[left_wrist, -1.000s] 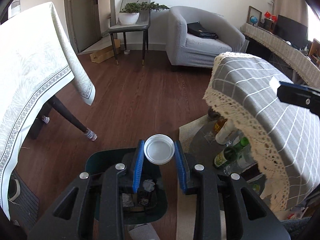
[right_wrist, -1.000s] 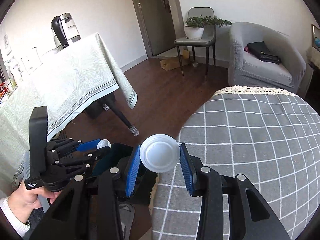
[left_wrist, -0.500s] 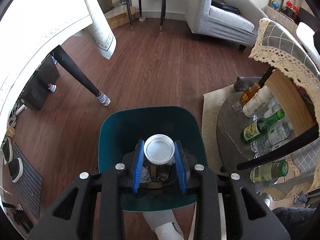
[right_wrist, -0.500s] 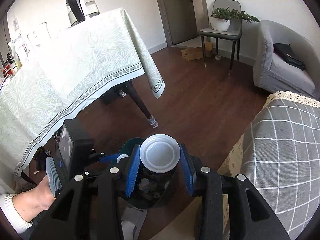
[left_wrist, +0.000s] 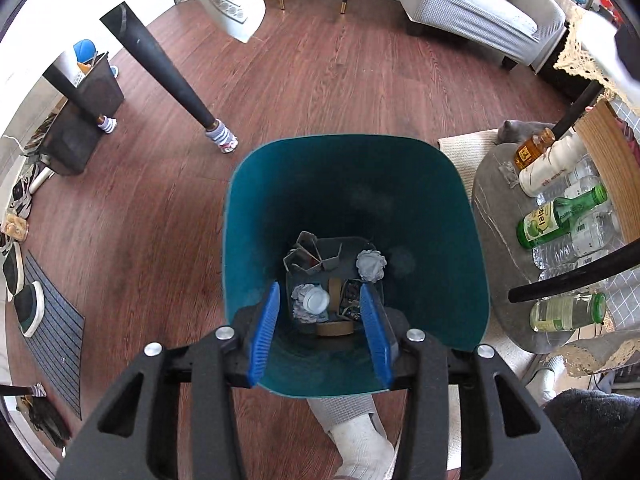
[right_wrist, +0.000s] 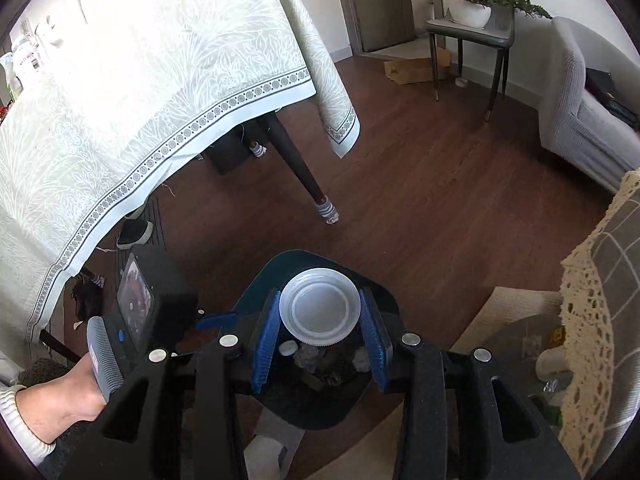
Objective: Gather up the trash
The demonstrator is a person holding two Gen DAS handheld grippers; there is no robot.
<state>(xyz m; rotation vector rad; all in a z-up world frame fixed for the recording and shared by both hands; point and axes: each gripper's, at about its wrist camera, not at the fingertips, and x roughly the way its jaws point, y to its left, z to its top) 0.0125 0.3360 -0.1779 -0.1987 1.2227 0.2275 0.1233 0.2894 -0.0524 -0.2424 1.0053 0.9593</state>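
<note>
A teal trash bin [left_wrist: 280, 184] stands on the wood floor, with crumpled paper [left_wrist: 371, 265], cardboard bits and a small white lid [left_wrist: 316, 301] lying at its bottom. My left gripper [left_wrist: 320, 326] is open and empty, its blue pads just over the bin's near rim. My right gripper [right_wrist: 319, 314] is shut on a white round lid [right_wrist: 319, 307] and holds it above the same bin [right_wrist: 260, 280]. The left gripper also shows in the right wrist view [right_wrist: 208, 322], at the bin's left side.
A table with a pale patterned cloth [right_wrist: 140, 92] and dark legs [left_wrist: 160, 68] stands to the left. A low round table [left_wrist: 496, 208] with several bottles [left_wrist: 560, 216] is at the right, under a checked cloth [right_wrist: 600, 280]. A grey armchair [left_wrist: 480, 4] is at the back.
My left gripper has opened over the bin and its white lid has dropped to the bottom. My right gripper has moved left from the checked table to above the bin, lid still held.
</note>
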